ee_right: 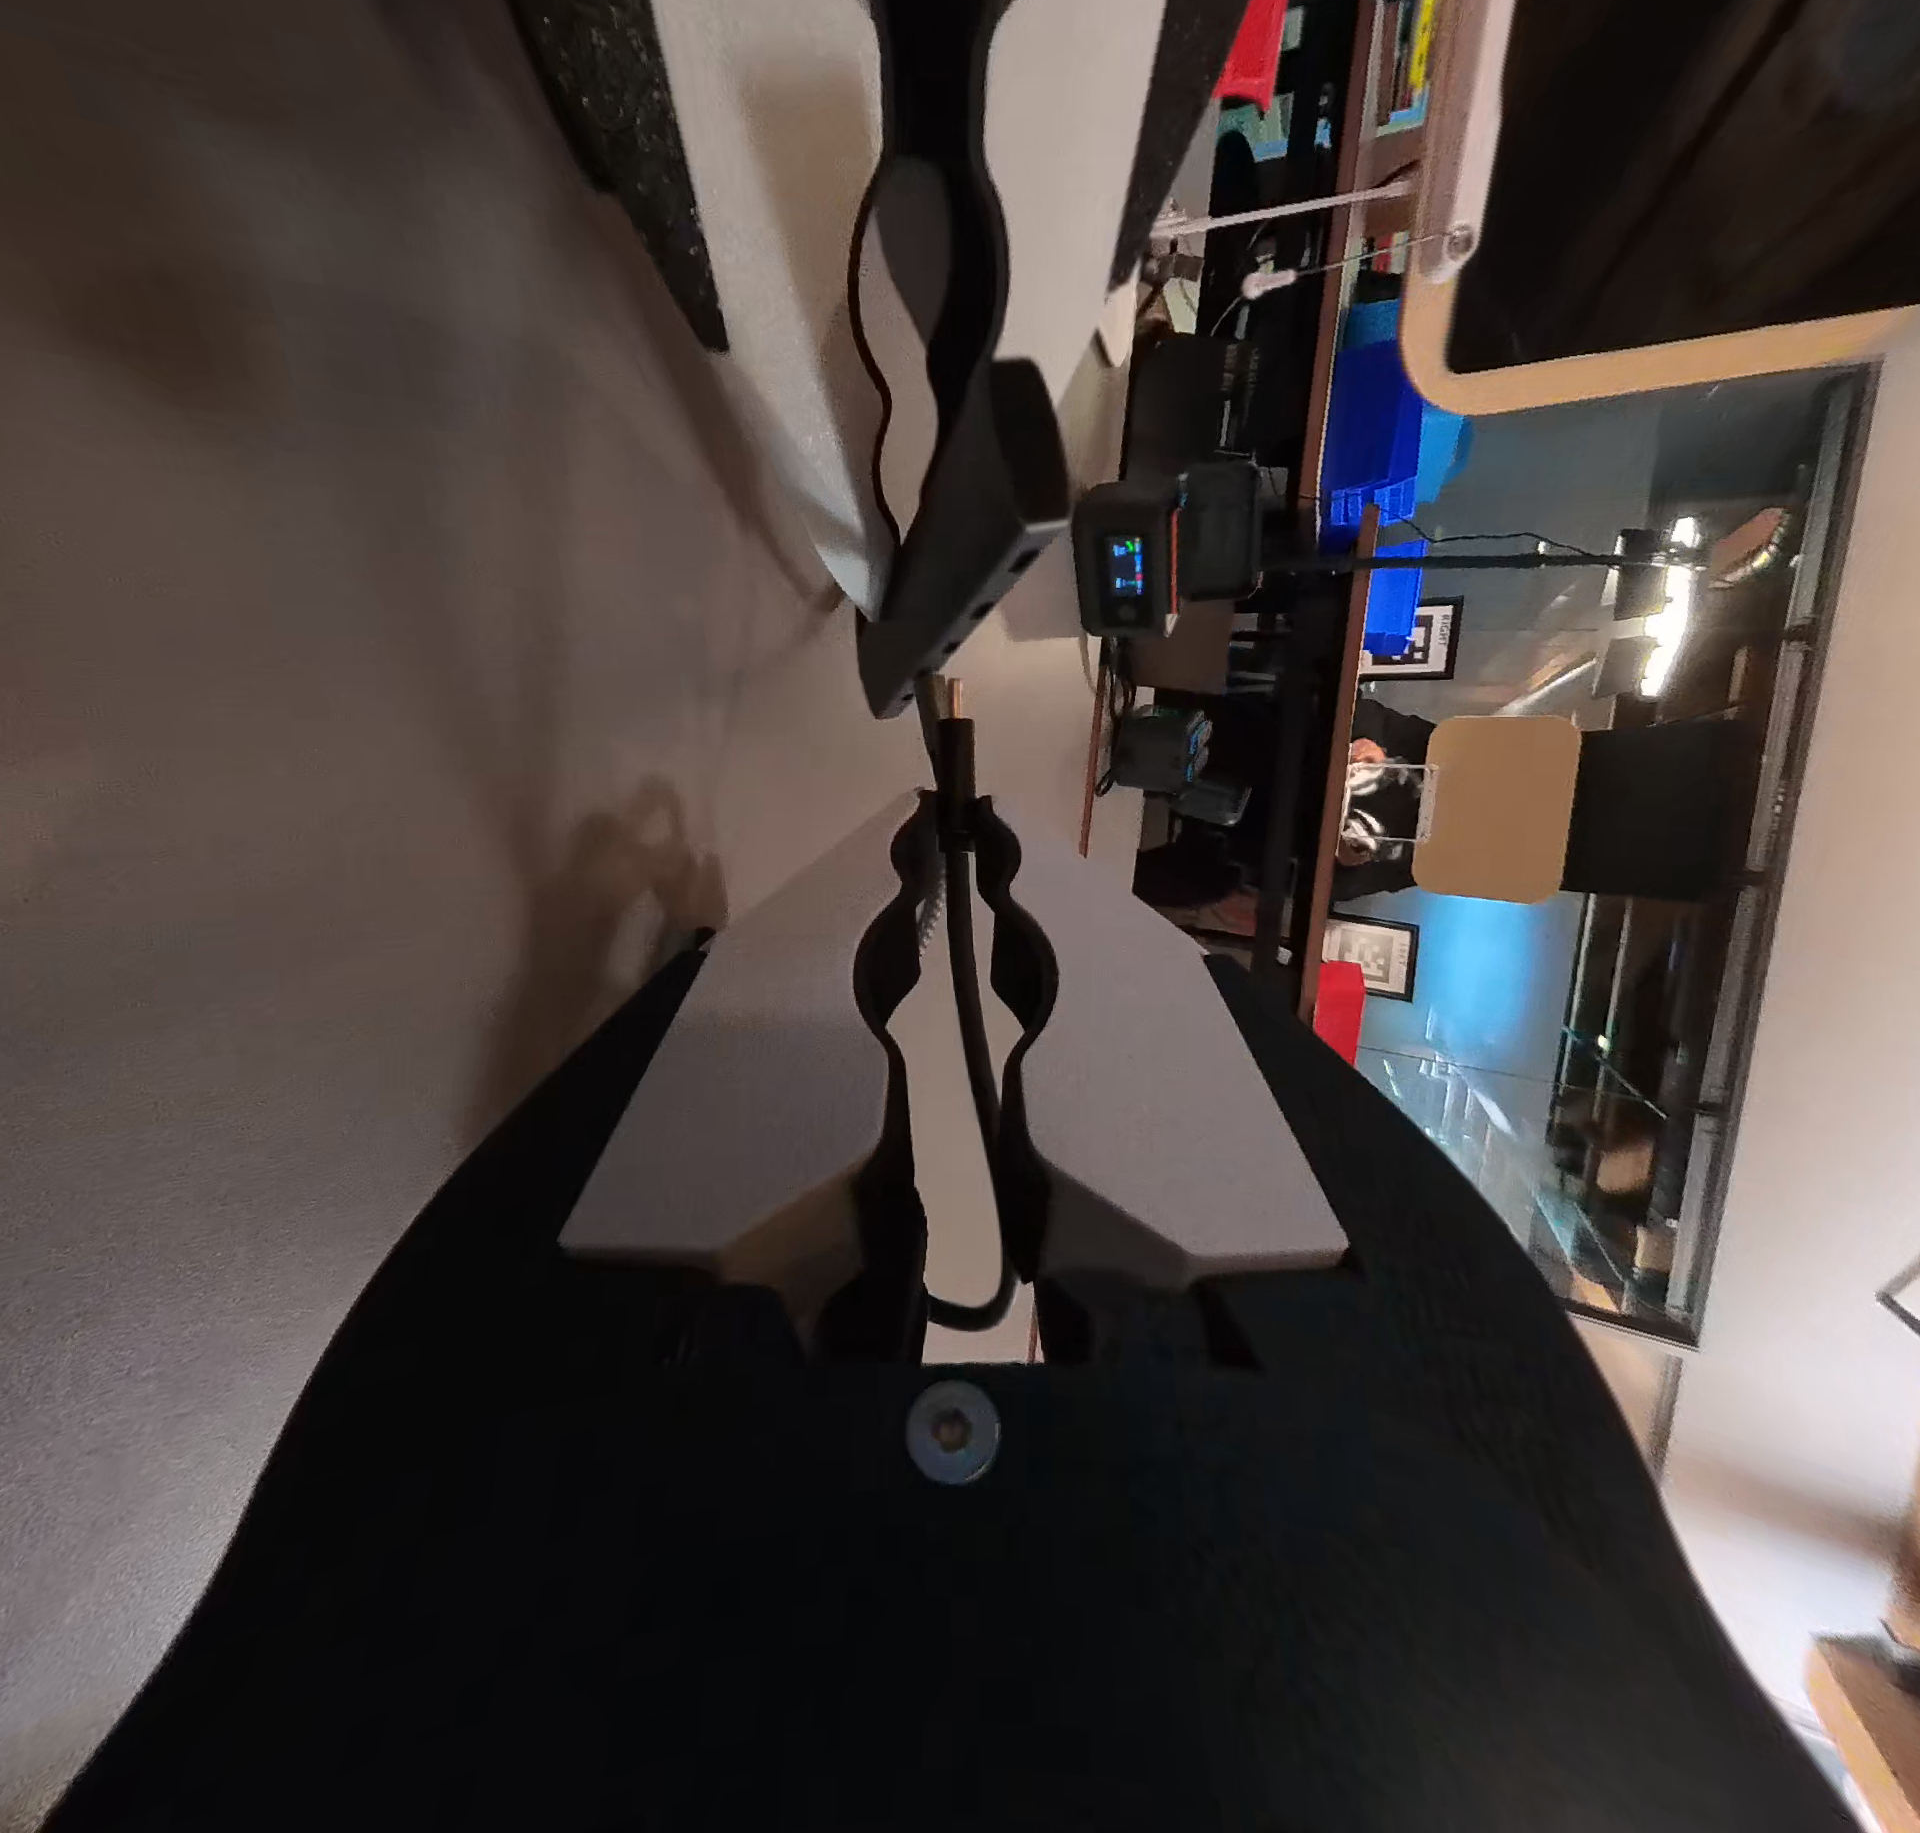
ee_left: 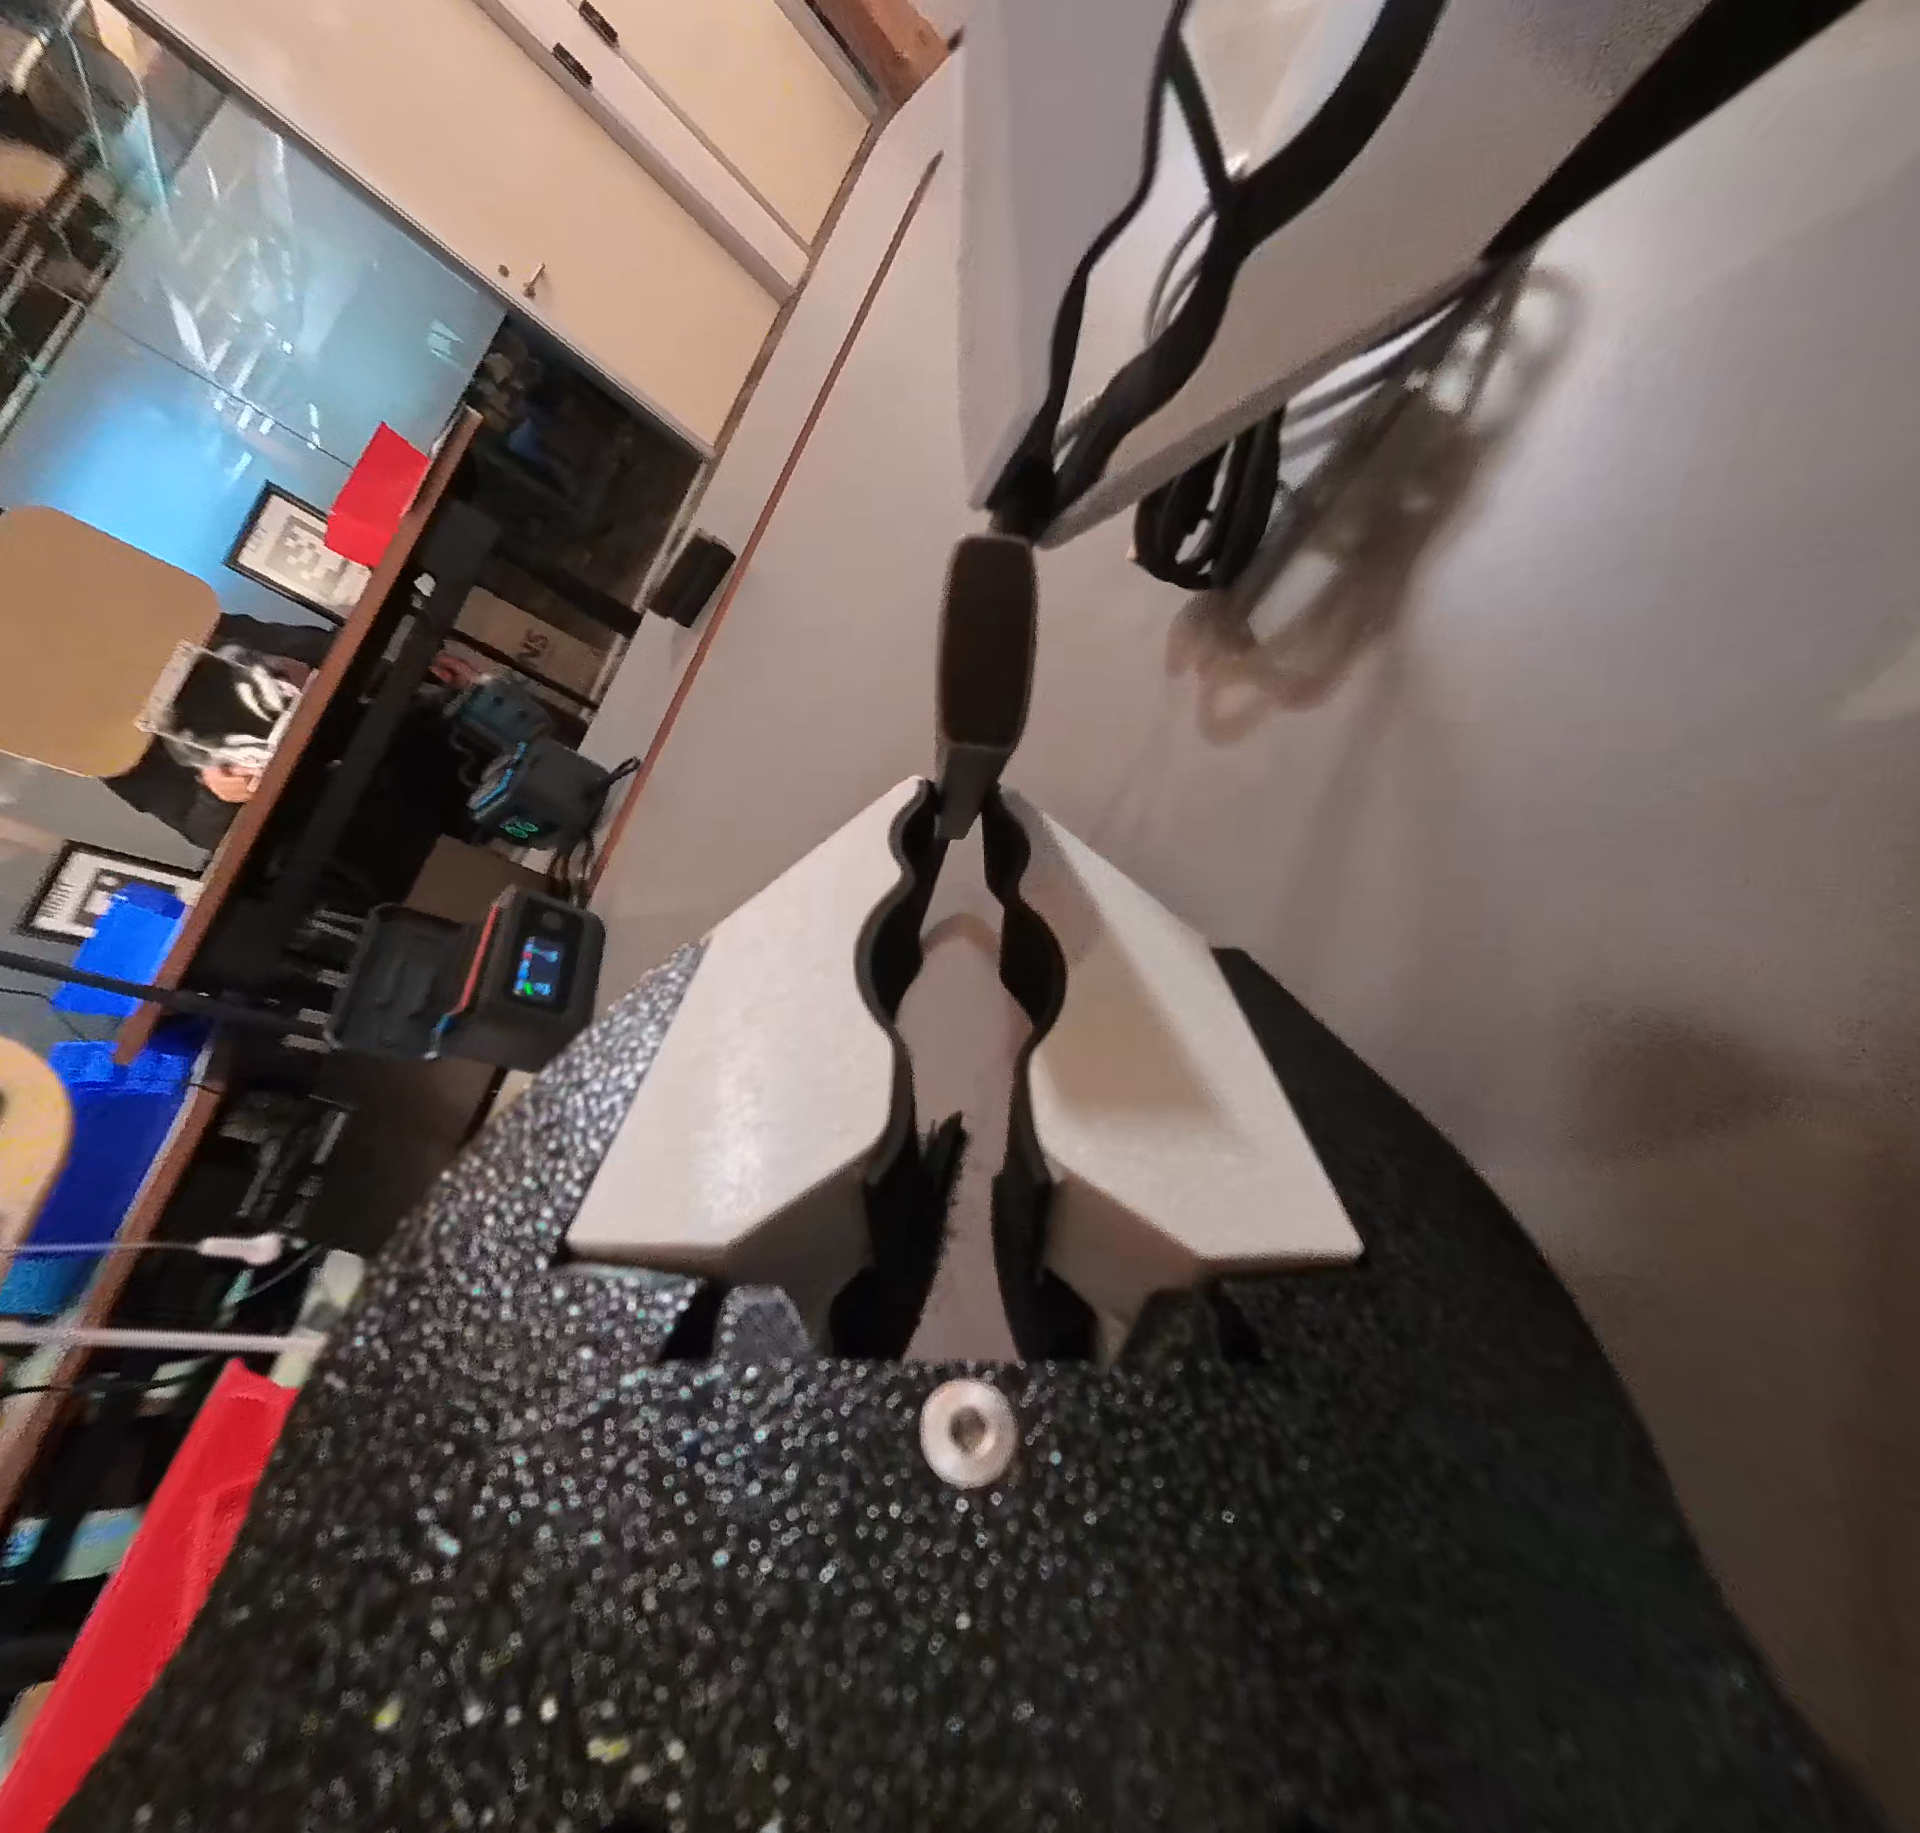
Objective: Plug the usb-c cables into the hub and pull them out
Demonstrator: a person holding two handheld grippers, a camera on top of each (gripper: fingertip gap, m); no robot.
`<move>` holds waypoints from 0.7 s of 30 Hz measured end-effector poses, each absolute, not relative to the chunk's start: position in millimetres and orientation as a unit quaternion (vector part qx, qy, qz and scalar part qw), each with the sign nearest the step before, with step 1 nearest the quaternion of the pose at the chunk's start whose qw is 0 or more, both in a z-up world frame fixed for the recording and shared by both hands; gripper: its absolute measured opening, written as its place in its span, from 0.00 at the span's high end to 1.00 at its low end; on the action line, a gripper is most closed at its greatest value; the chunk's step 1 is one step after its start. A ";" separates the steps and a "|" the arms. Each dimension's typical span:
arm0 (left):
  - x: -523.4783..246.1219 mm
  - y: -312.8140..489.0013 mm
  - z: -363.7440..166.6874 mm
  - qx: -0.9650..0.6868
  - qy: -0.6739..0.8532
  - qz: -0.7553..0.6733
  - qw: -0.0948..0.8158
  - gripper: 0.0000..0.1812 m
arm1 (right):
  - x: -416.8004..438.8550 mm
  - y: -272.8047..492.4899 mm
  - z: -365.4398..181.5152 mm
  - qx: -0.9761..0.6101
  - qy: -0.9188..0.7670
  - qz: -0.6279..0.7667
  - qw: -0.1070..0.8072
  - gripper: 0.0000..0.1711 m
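My left gripper (ee_left: pixel 964 809) is shut on one end of the dark grey hub (ee_left: pixel 982 656) and holds it above the pale table. The hub's far end points at my right gripper (ee_left: pixel 1023 500), which has black cables looped over it. In the right wrist view, my right gripper (ee_right: pixel 951 815) is shut on a black usb-c cable (ee_right: pixel 971 1035) just behind its plug (ee_right: pixel 951 739). The plug's metal tip shows bare at the lower corner of the hub (ee_right: pixel 961 578), beside the row of ports. The left gripper's white finger (ee_right: pixel 810 412) clamps the hub from above.
A coil of black cables (ee_left: pixel 1205 526) lies on the table under the right gripper. A small camera with a lit screen (ee_left: pixel 525 983) (ee_right: pixel 1127 568) stands on a thin arm at the table's edge. Behind it are a desk, blue bins (ee_right: pixel 1382 453) and a person. There is about 5 cm between the tips of the two grippers.
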State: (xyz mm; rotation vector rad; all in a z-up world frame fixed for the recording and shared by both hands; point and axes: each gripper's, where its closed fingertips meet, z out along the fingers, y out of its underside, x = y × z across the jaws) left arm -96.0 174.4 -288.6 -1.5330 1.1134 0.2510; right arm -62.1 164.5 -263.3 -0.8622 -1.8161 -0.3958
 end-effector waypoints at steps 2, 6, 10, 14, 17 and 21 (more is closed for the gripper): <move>-94.9 174.0 -290.5 -0.644 0.490 0.131 0.572 0.96 | -62.3 164.3 -266.8 -0.366 -0.761 -0.160 0.511 0.97; -94.0 173.5 -293.3 -0.635 0.504 0.160 0.563 0.97 | -62.6 163.8 -268.1 -0.374 -0.766 -0.158 0.498 0.97; -94.4 172.5 -294.2 -0.633 0.508 0.165 0.561 0.96 | -63.3 164.3 -272.3 -0.369 -0.772 -0.168 0.489 0.97; -95.0 171.6 -294.7 -0.632 0.510 0.168 0.559 0.96 | -63.5 165.1 -275.1 -0.363 -0.775 -0.175 0.487 0.97; -95.7 171.2 -295.7 -0.631 0.514 0.175 0.555 0.96 | -65.1 164.0 -274.6 -0.355 -0.775 -0.174 0.493 0.97; -95.6 170.7 -299.5 -0.632 0.521 0.186 0.542 0.96 | -65.4 163.8 -278.1 -0.338 -0.781 -0.192 0.489 0.97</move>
